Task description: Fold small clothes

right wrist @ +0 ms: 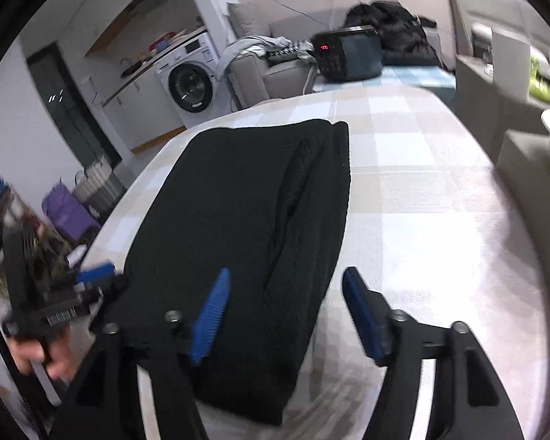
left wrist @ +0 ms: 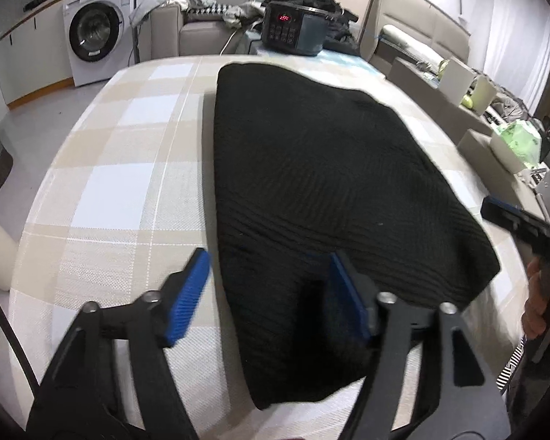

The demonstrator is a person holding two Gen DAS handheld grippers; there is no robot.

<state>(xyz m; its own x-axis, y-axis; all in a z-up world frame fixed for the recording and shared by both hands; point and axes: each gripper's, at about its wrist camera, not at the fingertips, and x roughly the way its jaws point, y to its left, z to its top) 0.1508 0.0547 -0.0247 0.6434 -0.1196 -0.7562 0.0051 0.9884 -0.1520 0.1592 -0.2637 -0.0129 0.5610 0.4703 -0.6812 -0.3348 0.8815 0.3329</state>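
Garment (left wrist: 311,183) (black, apparently folded) flat on checked table (left wrist: 128,154)

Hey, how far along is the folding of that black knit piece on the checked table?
Done: the black garment lies flat on the checked table, with one side already folded over along its length. In hand: nothing; the left gripper and right gripper both stand open over its near end, gripping no cloth. Left: probably a further fold to make it compact, though that is only a guess.

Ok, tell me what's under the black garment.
The black garment lies flat on a checked tablecloth, which shows all around it. Whatever is directly beneath the fabric is covered and can't be seen.
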